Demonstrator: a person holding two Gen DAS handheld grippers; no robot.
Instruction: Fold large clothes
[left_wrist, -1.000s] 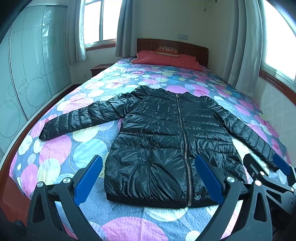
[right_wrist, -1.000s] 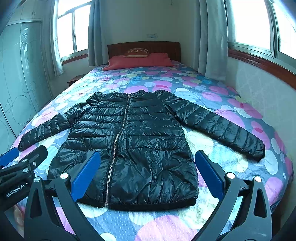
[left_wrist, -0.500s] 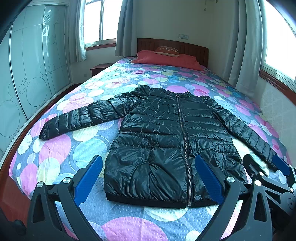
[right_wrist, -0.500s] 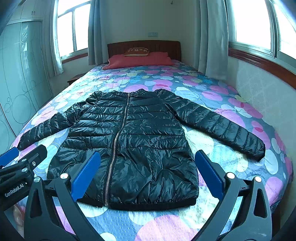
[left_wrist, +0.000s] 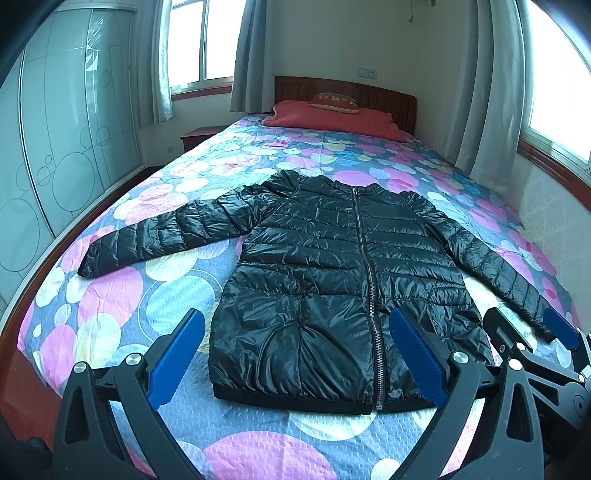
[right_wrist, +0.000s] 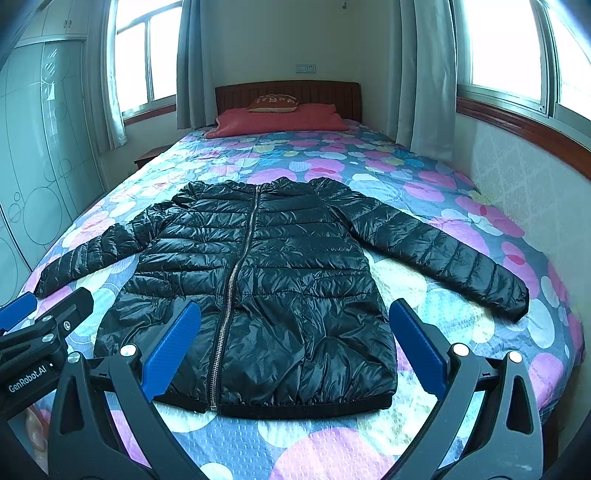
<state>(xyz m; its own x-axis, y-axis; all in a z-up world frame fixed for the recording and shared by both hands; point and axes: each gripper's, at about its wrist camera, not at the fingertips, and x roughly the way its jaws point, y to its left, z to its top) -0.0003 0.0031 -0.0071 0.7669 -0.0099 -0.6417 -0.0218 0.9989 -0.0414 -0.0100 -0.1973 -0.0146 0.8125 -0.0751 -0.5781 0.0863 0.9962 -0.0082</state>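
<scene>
A black quilted puffer jacket (left_wrist: 332, 280) lies flat, zipped, front up on the bed, both sleeves spread out to the sides; it also shows in the right wrist view (right_wrist: 258, 280). My left gripper (left_wrist: 295, 350) is open and empty, held above the jacket's hem. My right gripper (right_wrist: 295, 347) is open and empty, also above the hem. The right gripper's fingers (left_wrist: 517, 343) show at the lower right of the left wrist view, and the left gripper's fingers (right_wrist: 44, 325) at the lower left of the right wrist view.
The bed (left_wrist: 177, 295) has a blue cover with pink and white circles. Red pillows (left_wrist: 332, 118) and a wooden headboard (left_wrist: 369, 96) are at the far end. A glass wardrobe (left_wrist: 55, 166) stands left, a wall with windows (right_wrist: 517, 177) right, a nightstand (left_wrist: 199, 134) far left.
Both grippers have stayed almost still; the view has drifted only slightly. The jacket has not moved.
</scene>
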